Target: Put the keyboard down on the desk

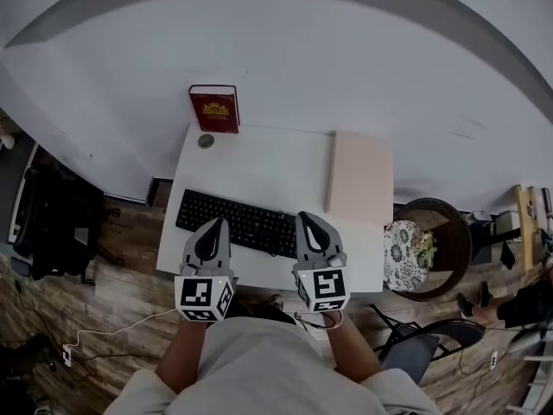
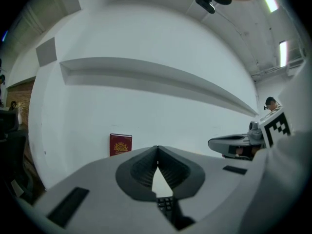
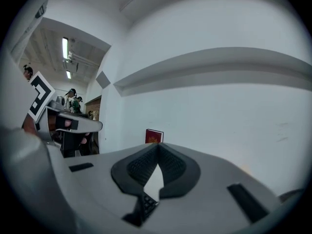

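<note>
The white desk (image 1: pixel 285 158) is spreading out ahead of my fingers, and the black keyboard (image 1: pixel 238 219) is lying on it just beneath my tips, flat as far as I can judge from overhead. I'm reckoning it a long, stiff, fairly light slab with smooth plastic edges, best pinched along its near rim towards each end, never by the keys. My left gripper (image 1: pixel 214 225) and right gripper (image 1: pixel 308 218) are hovering with tips pressed together, gripping nothing.
</note>
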